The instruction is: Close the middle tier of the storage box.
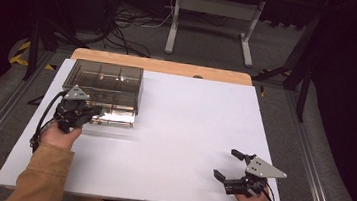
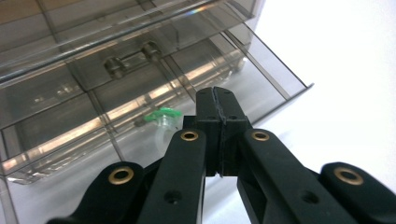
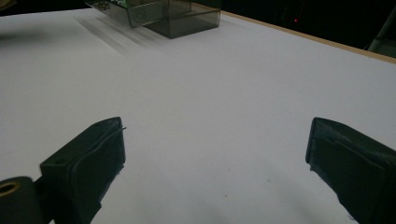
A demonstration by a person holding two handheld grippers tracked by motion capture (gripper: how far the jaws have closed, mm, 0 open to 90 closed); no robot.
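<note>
High view: smoky transparent compartment box [image 1: 103,85] at the table's [image 1: 188,131] far left, one drawer [image 1: 112,117] pulled out toward the near edge. Left gripper [image 1: 94,110] just at that drawer's front, jaws pressed together on nothing. Right gripper [image 1: 226,164] well apart at the near right, jaws wide, resting above bare white surface.

Left gripper view: jaws meeting flat, nothing between them, over the open drawer [image 2: 154,107]; small green-capped item [image 2: 163,116] lying in a compartment just beyond the tips.

Right gripper view: jaws spread far apart, empty; compartment box [image 3: 163,14] far off at the top.
</note>
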